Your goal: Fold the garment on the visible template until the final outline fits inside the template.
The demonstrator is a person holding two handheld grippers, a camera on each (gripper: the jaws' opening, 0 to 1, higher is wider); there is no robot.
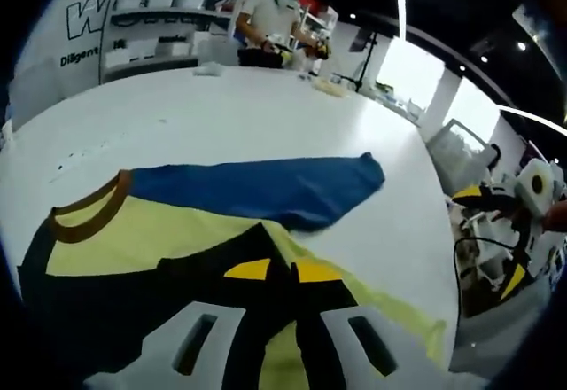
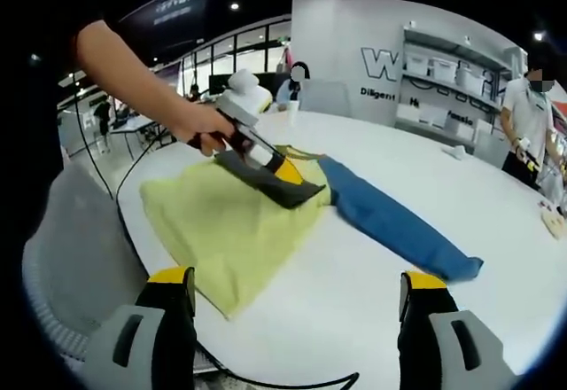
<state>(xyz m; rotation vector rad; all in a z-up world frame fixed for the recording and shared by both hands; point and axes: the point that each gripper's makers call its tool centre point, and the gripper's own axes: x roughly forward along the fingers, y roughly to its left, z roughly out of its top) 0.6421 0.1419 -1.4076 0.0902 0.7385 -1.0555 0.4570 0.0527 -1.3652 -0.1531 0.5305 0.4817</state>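
Right gripper view: right gripper [image 2: 297,315] gapes empty while left gripper [image 2: 288,186], apparently clamped on the shirt [image 2: 226,222] on the table [image 2: 496,230], should fold the sleeve [image 2: 399,226] inward smoothly.

From my left gripper view, the white wall panel [image 1: 84,27] behind the shelves carries a large outlined "W", cut off after that letter, and under it a smaller dark line that starts "Diligent", with the rest hidden by the shelving. From my right gripper view the same wall [image 2: 390,71] shows the big "W" again and "Diligent" beneath it, then more words past the shelves that are too blurred to read. A dark hanging sign [image 2: 173,9] has lettering I cannot make out.
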